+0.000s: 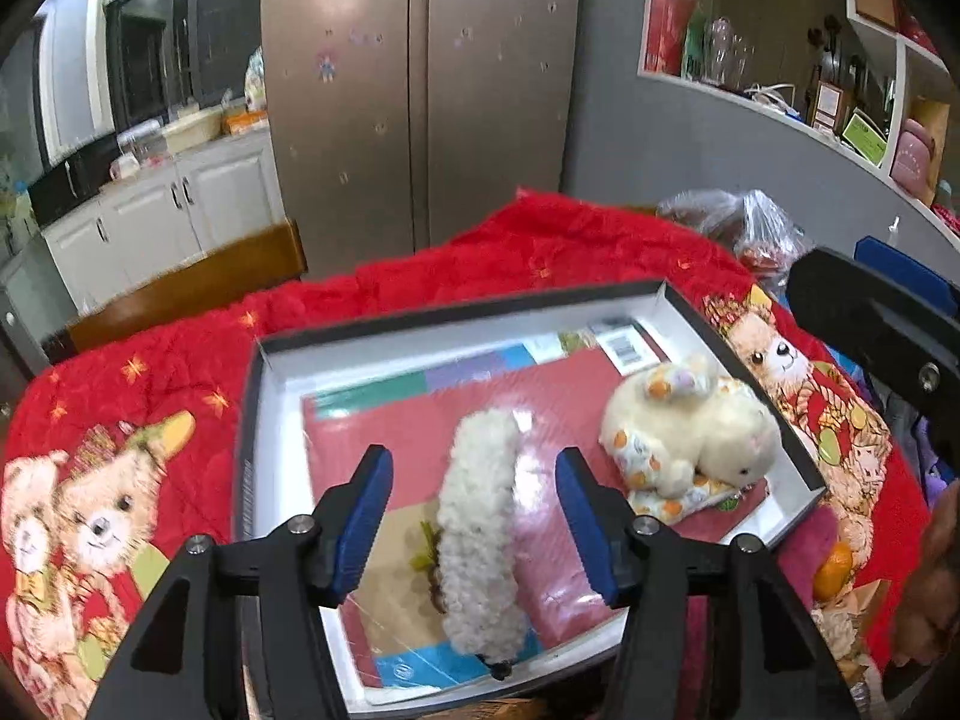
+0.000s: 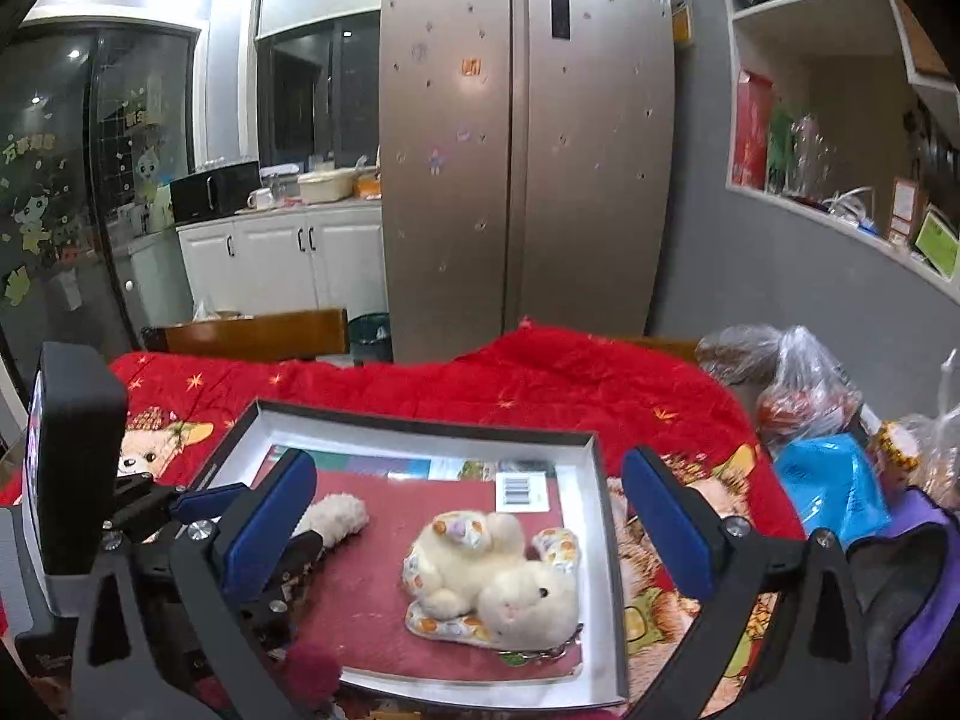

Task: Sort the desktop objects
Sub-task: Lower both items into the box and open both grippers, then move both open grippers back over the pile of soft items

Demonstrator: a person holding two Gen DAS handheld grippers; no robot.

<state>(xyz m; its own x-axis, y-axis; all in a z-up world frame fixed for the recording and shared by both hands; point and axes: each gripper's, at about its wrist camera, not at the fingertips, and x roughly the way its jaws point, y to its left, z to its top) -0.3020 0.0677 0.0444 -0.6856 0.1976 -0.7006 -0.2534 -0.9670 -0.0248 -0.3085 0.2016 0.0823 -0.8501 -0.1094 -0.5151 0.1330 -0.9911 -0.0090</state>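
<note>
A: Two soft things are seen inside the white box (image 1: 708, 324): a fluffy white tail-shaped toy (image 1: 480, 528) and a cream plush rabbit (image 1: 690, 438), well to its right.

B: Is anything gripped?

A: Nothing. The left gripper (image 1: 474, 516) is spread wide, the fluffy toy lying between its fingers but untouched. The right gripper (image 2: 468, 522) is likewise spread, framing the rabbit (image 2: 504, 582).

B: So a placing step is judged finished or a pick is being prepared; closure or withdrawal would be called for next.
</note>
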